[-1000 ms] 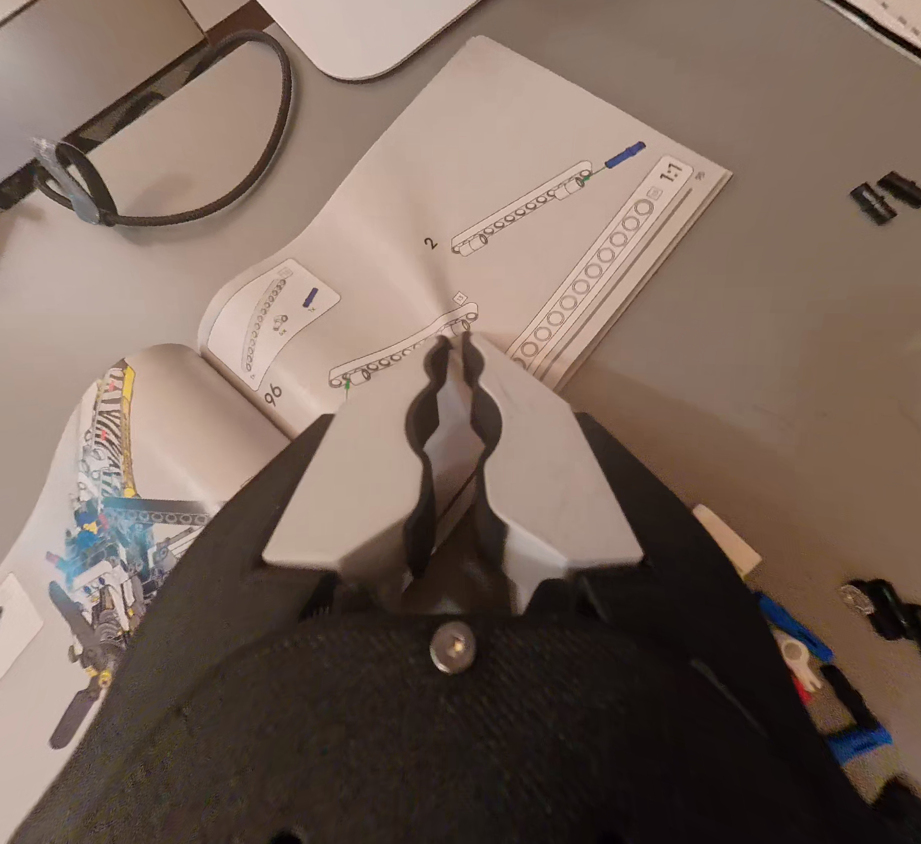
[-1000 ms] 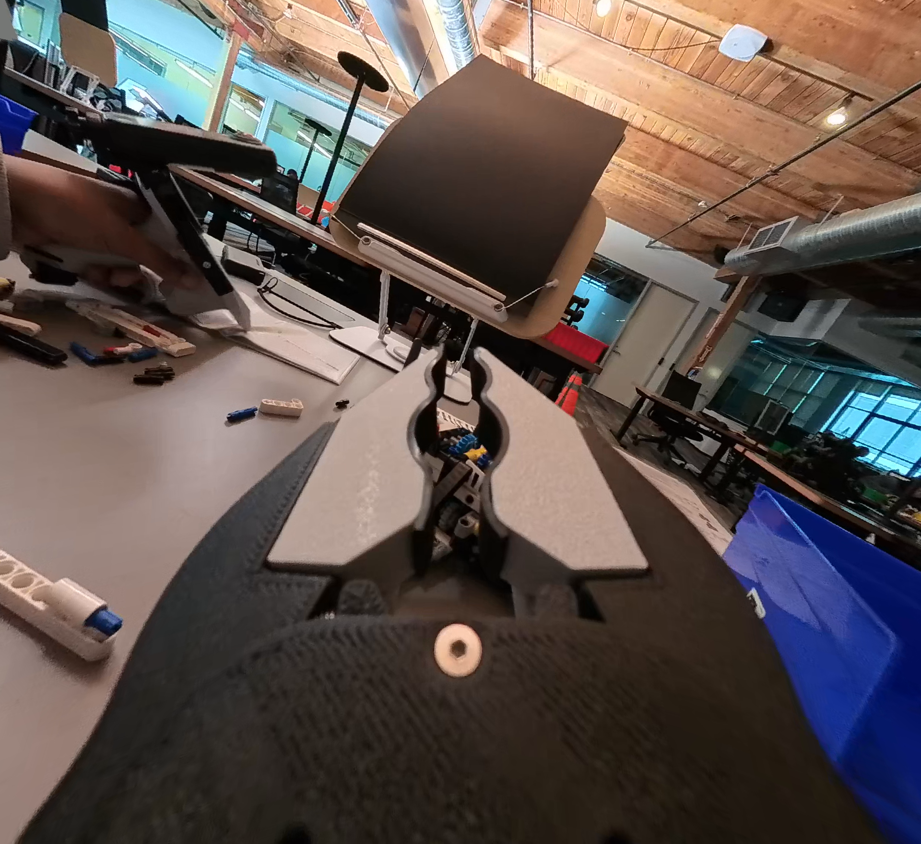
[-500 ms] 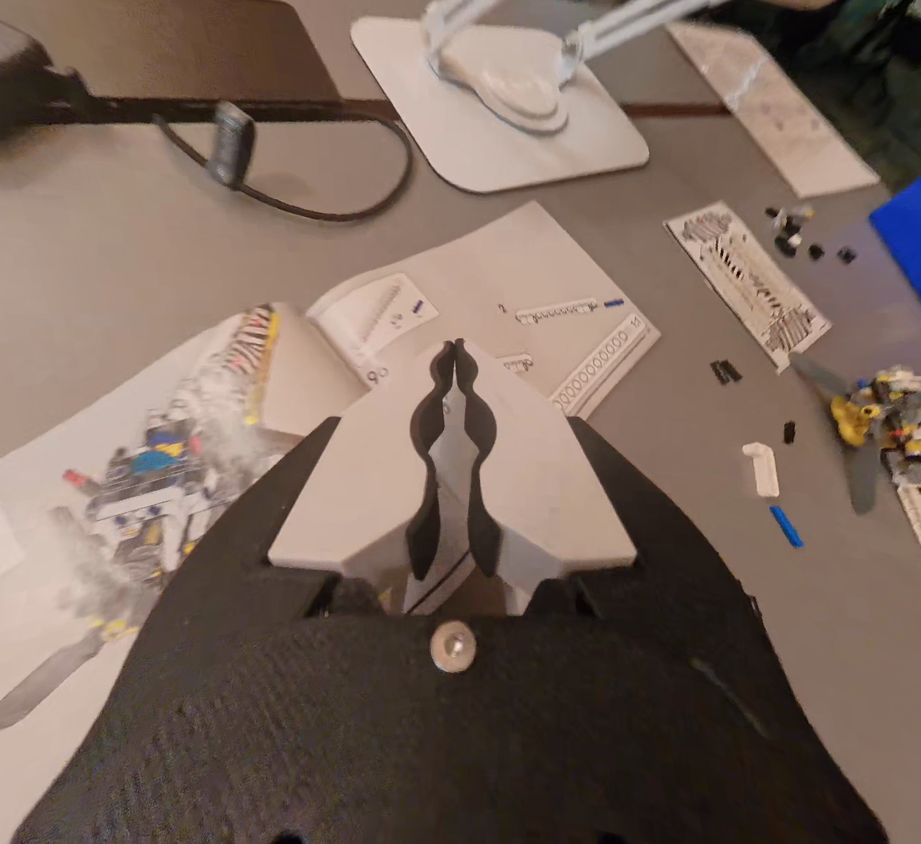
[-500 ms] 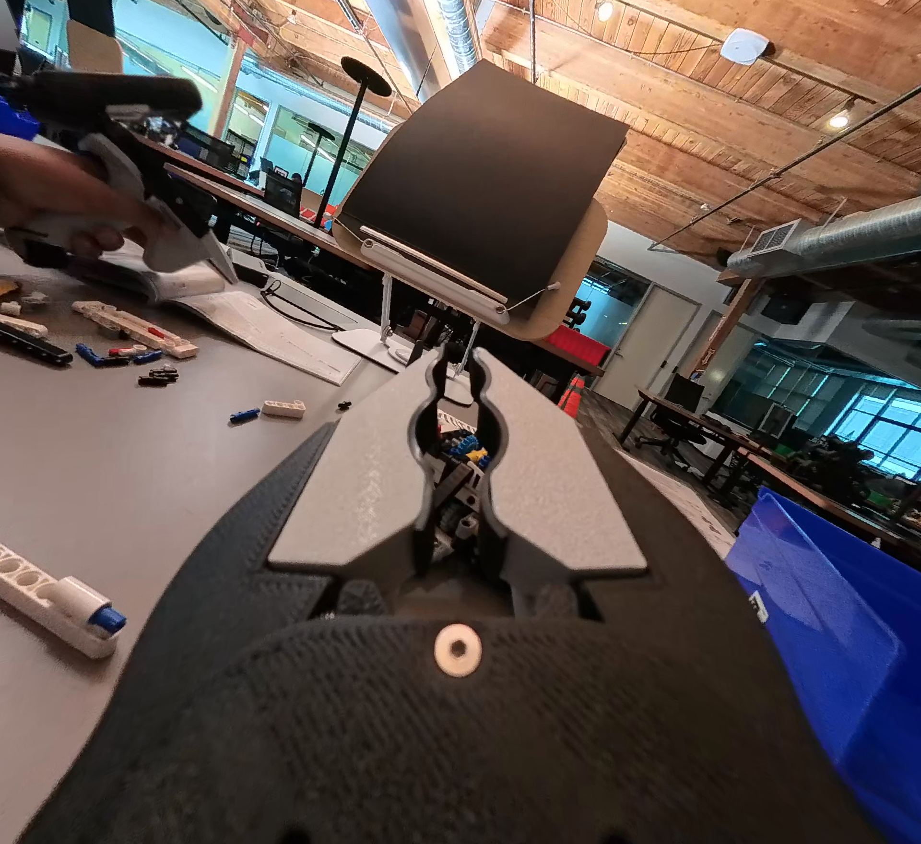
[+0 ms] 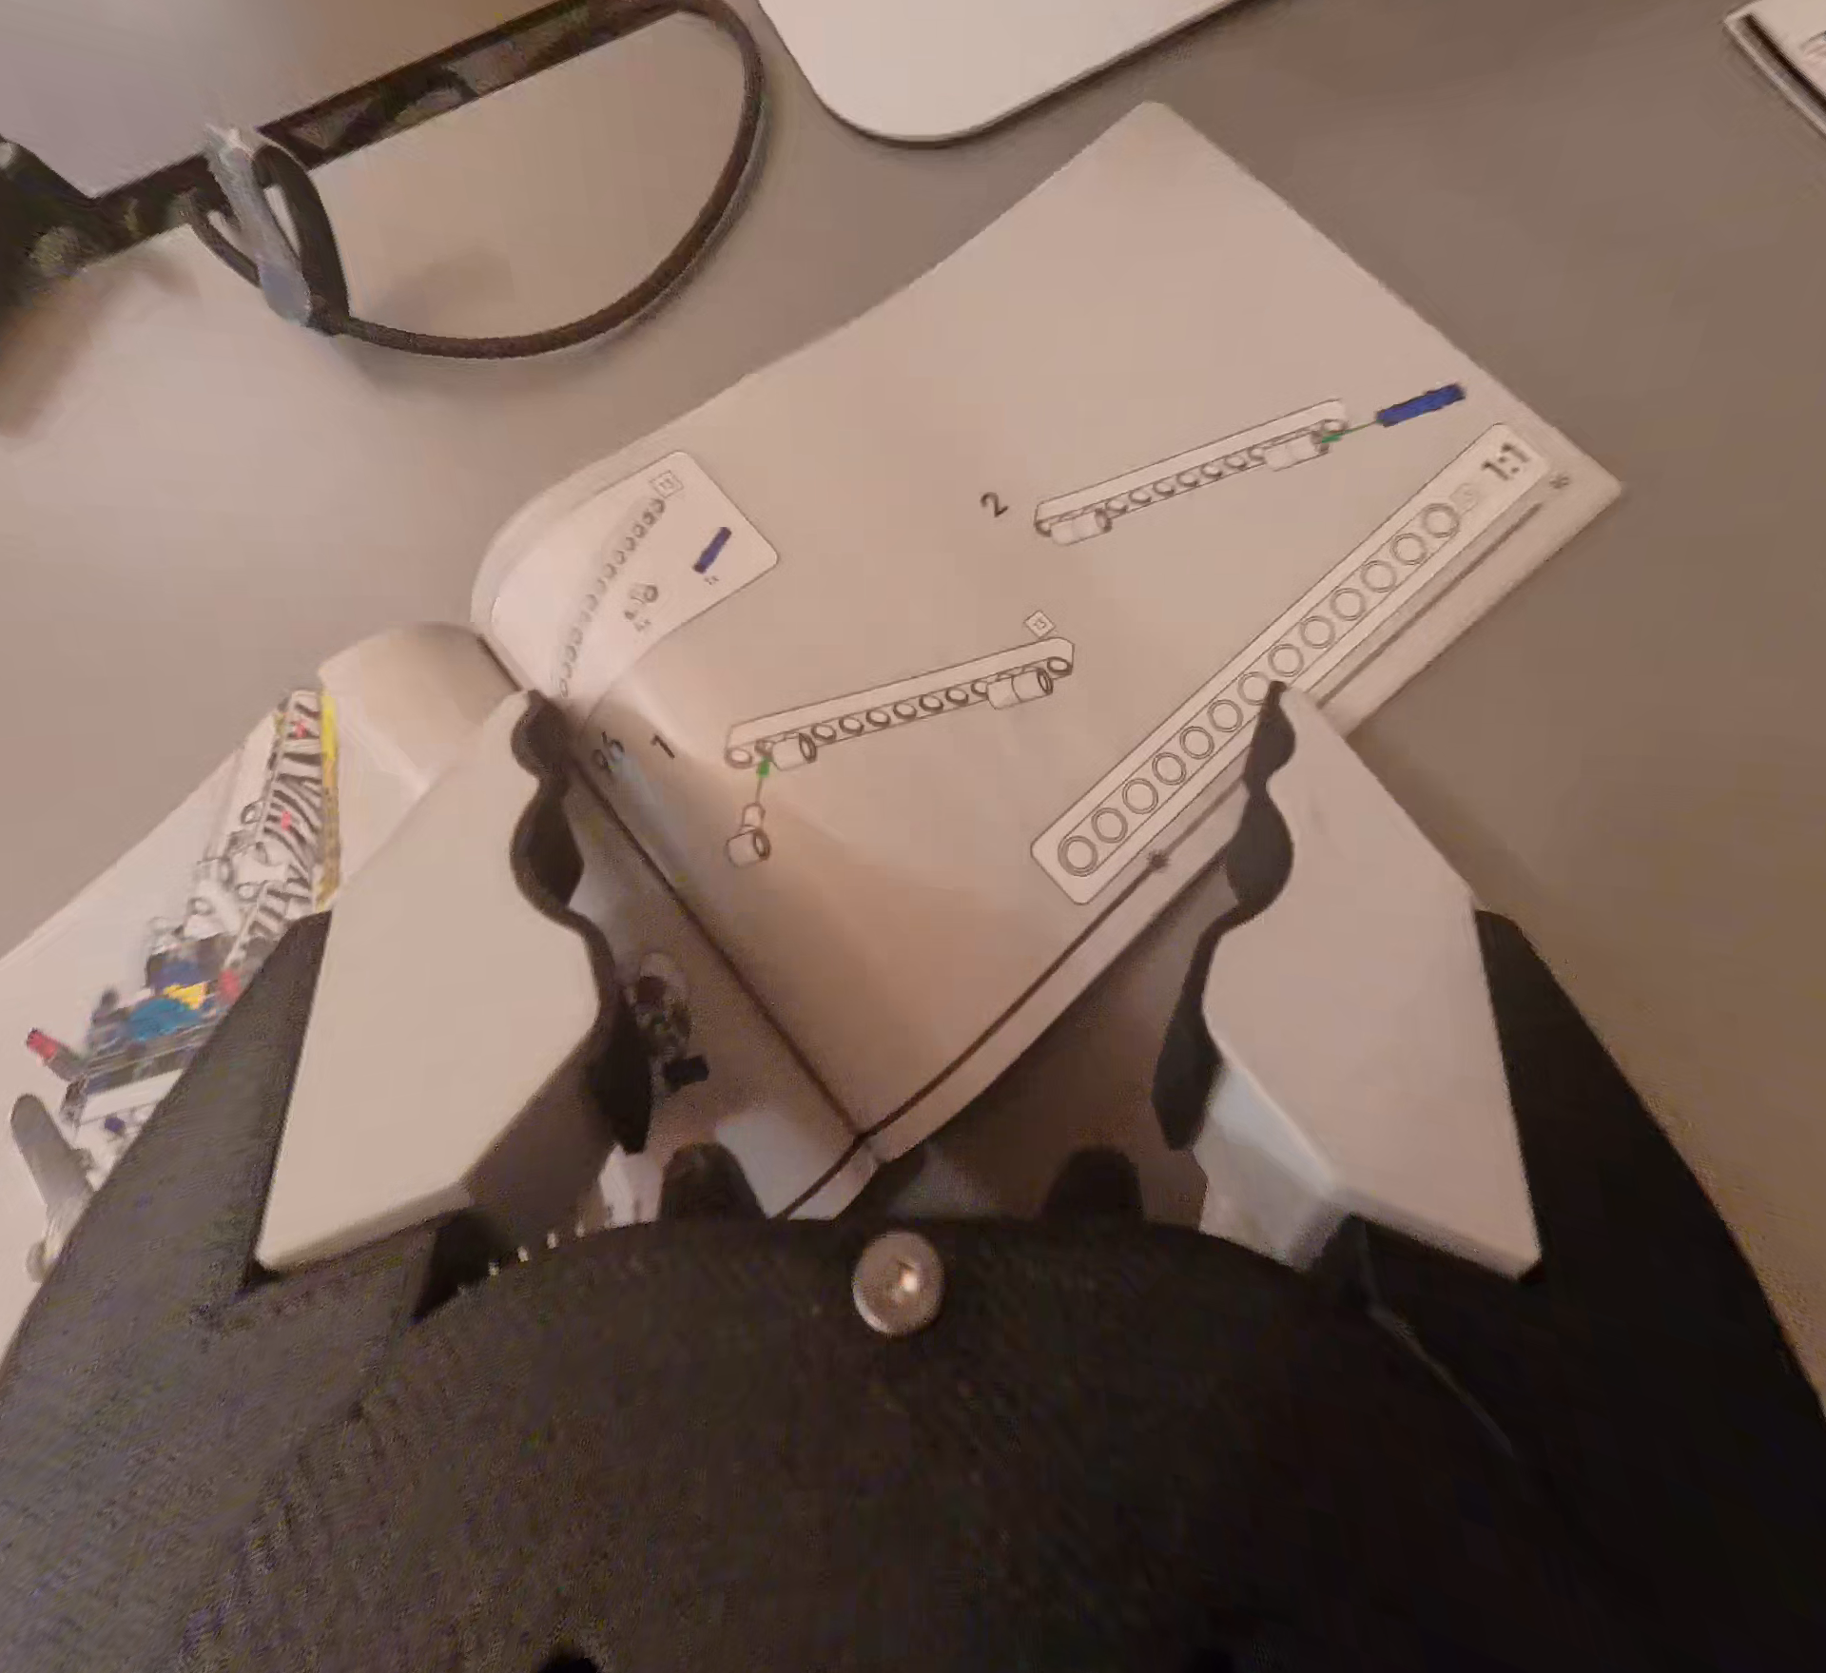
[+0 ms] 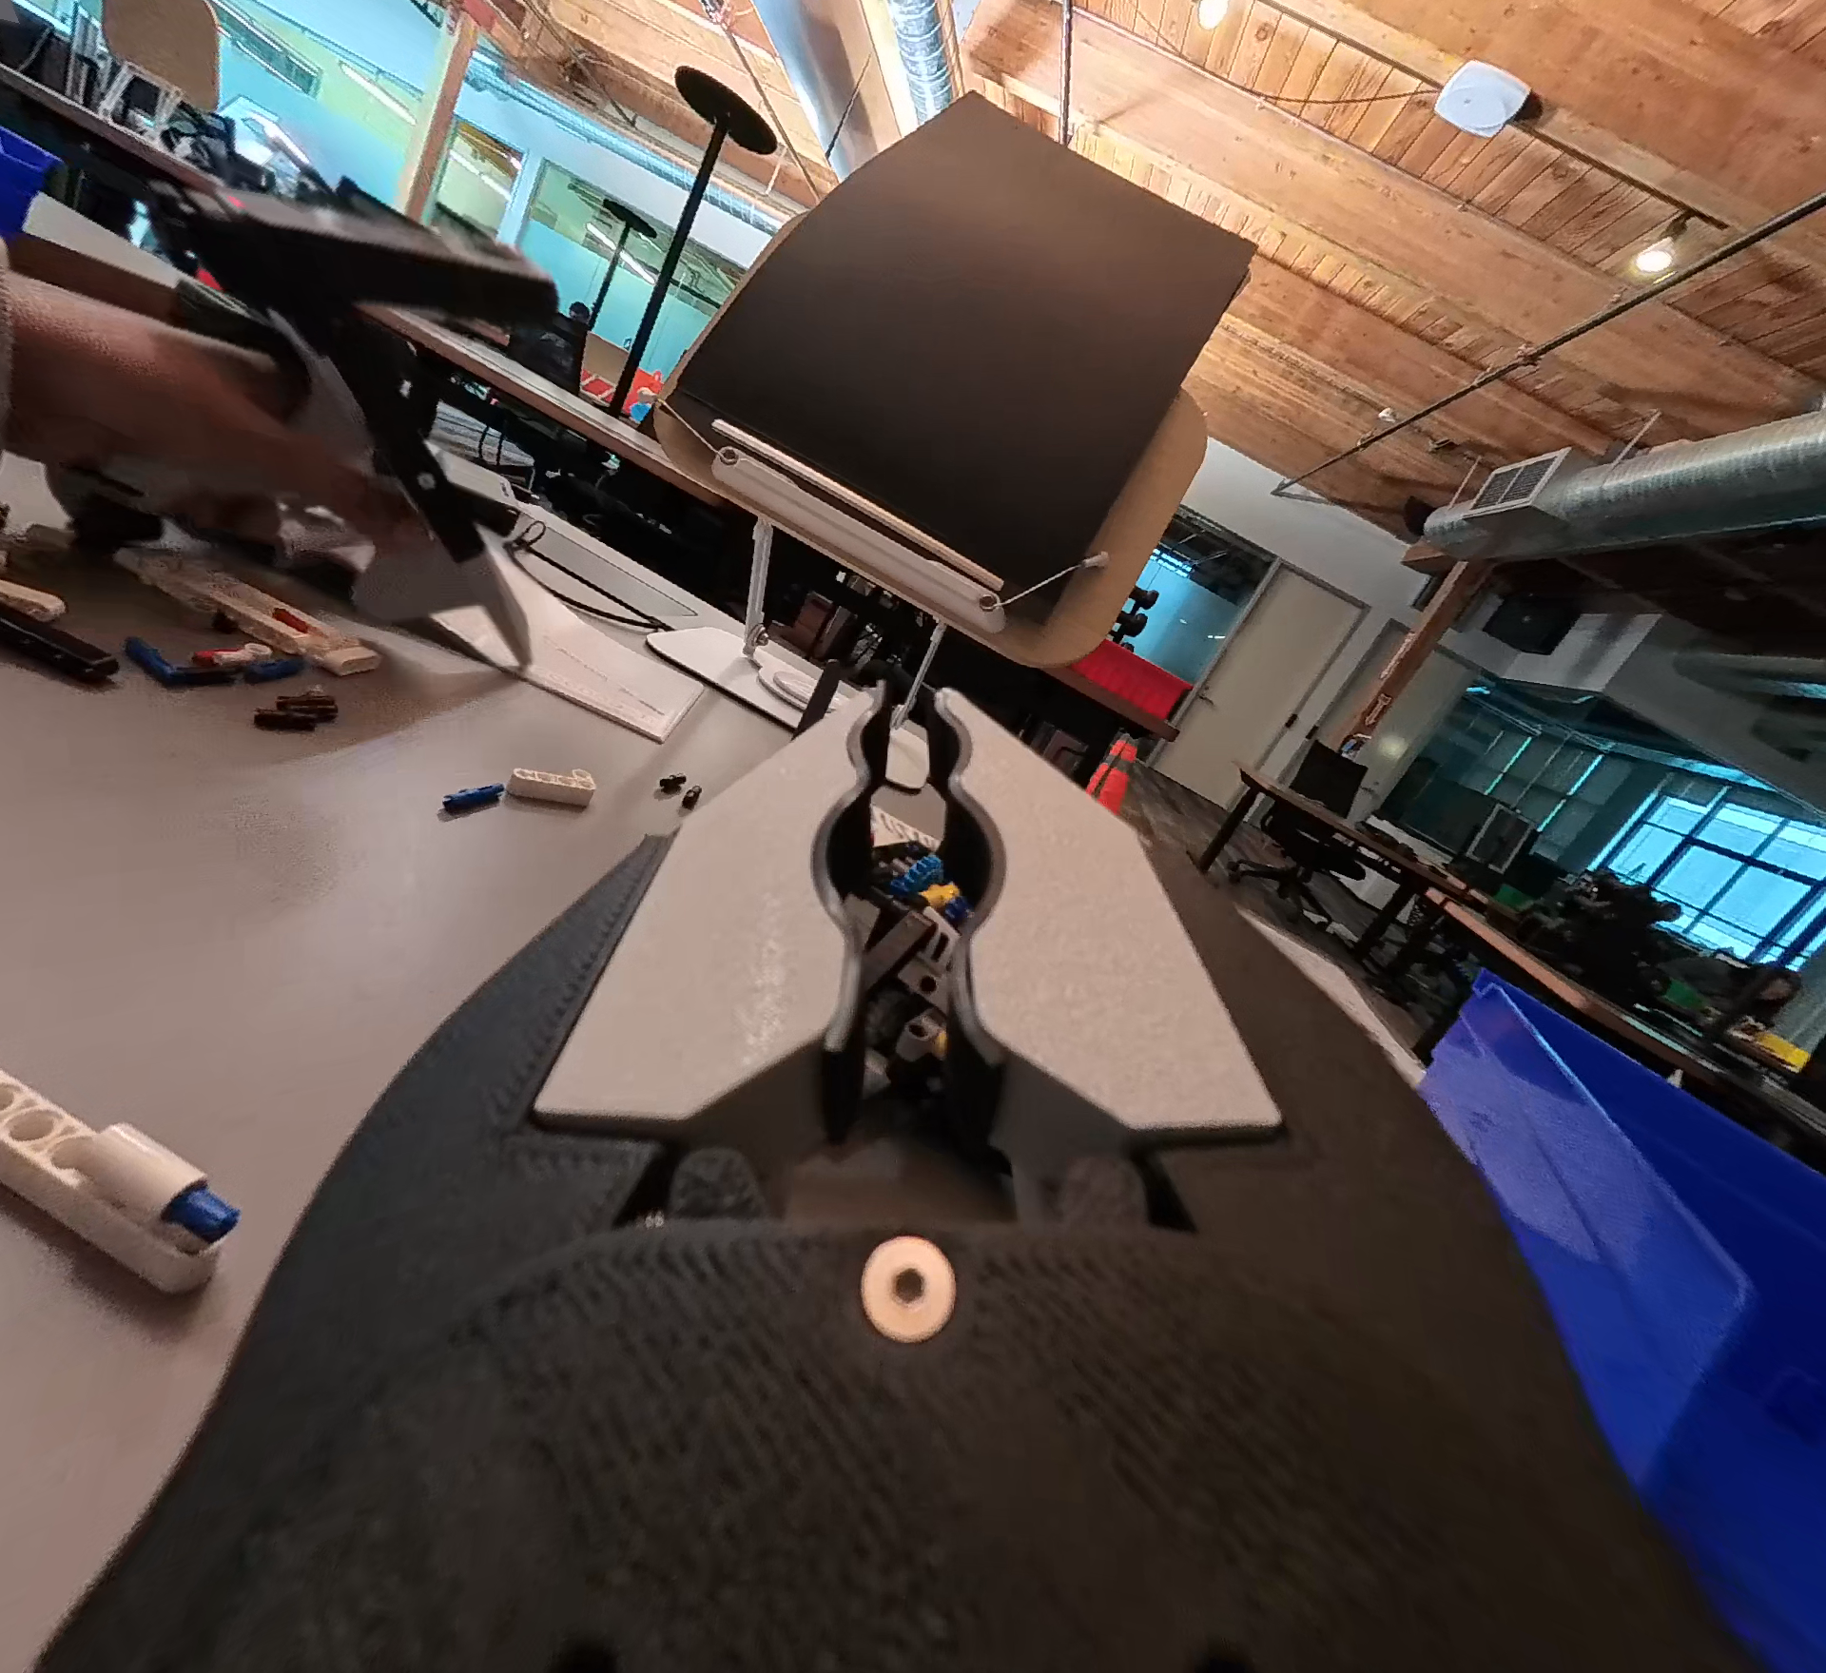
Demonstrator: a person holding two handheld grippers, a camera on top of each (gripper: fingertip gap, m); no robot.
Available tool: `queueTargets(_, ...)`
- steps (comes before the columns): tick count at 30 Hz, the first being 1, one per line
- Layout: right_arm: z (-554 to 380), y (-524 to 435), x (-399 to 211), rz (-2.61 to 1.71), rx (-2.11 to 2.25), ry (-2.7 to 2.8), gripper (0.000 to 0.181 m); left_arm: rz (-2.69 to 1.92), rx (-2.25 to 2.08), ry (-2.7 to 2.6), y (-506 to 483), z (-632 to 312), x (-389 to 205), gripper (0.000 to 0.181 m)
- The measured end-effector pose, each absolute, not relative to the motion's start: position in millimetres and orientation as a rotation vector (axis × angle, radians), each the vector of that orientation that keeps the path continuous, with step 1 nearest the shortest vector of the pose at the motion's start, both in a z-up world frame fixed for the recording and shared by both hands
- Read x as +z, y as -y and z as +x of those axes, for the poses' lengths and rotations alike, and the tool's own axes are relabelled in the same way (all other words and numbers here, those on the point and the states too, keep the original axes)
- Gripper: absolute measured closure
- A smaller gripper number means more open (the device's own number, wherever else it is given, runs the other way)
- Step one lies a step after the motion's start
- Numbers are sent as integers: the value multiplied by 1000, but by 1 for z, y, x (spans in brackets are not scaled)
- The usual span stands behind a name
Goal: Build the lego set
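1. Left wrist view: left claw (image 5: 894,855) spread wide, empty, over the open instruction booklet (image 5: 1087,558) at frame centre on the grey tabletop (image 5: 1581,242).
2. Right wrist view: right claw (image 6: 904,716) nearly closed, lego model (image 6: 914,944) between its fingers, centre frame.
3. White beam (image 6: 99,1171), lower left.

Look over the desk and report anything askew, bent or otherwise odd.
Only the instruction booklet stands out: its open page bows up at the spine instead of lying flat, under the open left gripper. Loose lego pieces lie scattered on the desk, which is normal mid-build. No damage shows.
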State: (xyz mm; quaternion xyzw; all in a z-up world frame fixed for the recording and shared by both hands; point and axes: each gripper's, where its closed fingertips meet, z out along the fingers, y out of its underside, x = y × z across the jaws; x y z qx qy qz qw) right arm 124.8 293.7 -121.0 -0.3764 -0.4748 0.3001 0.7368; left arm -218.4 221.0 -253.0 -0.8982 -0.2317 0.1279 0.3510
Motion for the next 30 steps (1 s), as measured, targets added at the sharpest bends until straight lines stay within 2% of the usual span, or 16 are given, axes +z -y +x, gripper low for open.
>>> queueTargets(1, 125, -294, -121, -827, 658, 1044, 176, -2340, 329, 606, -219, -219, -254, 48)
queueTargets(4, 124, -293, -122, -824, 652, 1054, 176, -2363, 327, 610, -216, -221, -253, 55)
queueTargets(6, 123, -292, -123, -819, 643, 1064, 176, -2347, 354, 611, -213, -225, -250, 74)
queueTargets(10, 122, -291, -124, -811, 629, 1079, 176, -2340, 364, 583, -207, -229, -248, 92)
queueTargets(12, 122, -291, -124, -812, 630, 1079, 176, -2321, 354, 571, -204, -231, -244, 109)
queueTargets(14, 123, -292, -124, -815, 636, 1076, 176, -2270, 278, 598, -203, -233, -240, 123)
queueTargets(16, 124, -292, -123, -820, 643, 1072, 176, -2201, 161, 646, -202, -234, -234, 129)
queueTargets(18, 125, -293, -123, -822, 647, 1071, 176, -2119, 63, 689, -199, -237, -225, 148)
queueTargets(20, 126, -293, -123, -822, 648, 1071, 176, -2028, -52, 745, -193, -242, -216, 159)
queueTargets(26, 128, -293, -122, -823, 652, 1067, 176, -1730, -405, 956, -165, -269, -198, 153)
queueTargets(30, 130, -294, -120, -827, 660, 1054, 176, -1592, -483, 1018, -134, -284, -189, 148)
